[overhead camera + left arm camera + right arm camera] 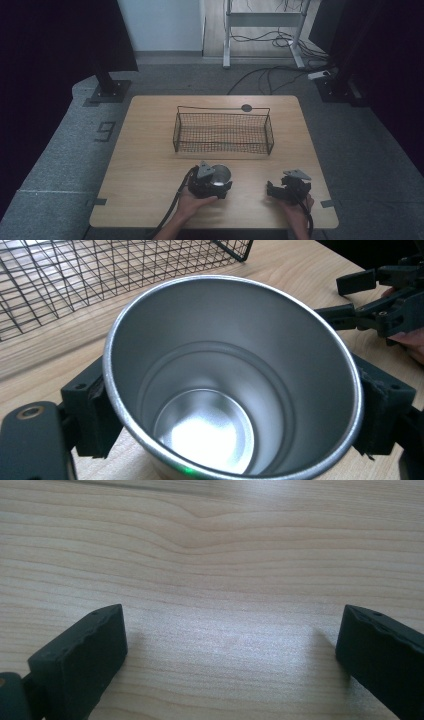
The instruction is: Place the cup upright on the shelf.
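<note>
Left gripper (232, 405): jaws clamped on the outer wall of a steel cup (235, 385), one pad at 9 o'clock and the other at 3 o'clock of its rim; the cup stands upright, mouth up, its polished bottom visible inside. In the high view the left gripper (216, 184) and the cup (220, 175) sit near the table's front edge, just left of centre; the person's left hand (192, 204) comes in from 6 o'clock, with the cable trailing off toward 7 o'clock. Right gripper (230, 650): jaws spread wide with nothing between them, bare wood beneath; in the high view the right gripper (276, 190) lies at 3 o'clock of the cup, near but apart. Wire mesh basket (223, 131): at 12 o'clock of the cup, near the middle of the wooden table (150, 170); the same basket (65, 275) appears at 11 o'clock in the left gripper view.
</note>
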`<state>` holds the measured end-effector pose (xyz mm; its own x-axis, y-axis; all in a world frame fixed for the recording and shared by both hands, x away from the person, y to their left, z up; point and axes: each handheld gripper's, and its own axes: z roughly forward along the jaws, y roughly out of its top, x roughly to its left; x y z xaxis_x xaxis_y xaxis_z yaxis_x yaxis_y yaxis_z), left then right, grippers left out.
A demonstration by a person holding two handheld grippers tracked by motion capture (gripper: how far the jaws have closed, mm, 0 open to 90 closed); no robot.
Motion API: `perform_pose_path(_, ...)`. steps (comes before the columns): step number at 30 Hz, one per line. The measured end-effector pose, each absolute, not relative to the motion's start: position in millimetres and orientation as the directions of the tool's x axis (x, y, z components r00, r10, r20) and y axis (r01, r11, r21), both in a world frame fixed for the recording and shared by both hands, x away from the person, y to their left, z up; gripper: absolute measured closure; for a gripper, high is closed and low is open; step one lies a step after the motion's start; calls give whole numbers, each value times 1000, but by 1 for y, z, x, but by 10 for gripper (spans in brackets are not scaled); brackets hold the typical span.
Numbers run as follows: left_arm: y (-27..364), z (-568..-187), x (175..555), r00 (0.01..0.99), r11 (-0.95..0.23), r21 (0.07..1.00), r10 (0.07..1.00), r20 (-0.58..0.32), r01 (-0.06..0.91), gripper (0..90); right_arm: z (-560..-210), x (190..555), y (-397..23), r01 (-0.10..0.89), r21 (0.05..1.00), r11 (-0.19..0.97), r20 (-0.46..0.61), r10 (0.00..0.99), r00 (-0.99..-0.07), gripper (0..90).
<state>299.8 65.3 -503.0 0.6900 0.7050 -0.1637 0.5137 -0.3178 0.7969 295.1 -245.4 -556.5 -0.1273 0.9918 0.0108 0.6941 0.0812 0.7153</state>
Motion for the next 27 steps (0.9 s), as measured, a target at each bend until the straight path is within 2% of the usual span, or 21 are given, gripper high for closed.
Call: perform_pose_path(27,79,-481,311,676,-275,821,717,-171,500,134,-557,295,-245,694,715,81,11,992,-127,0)
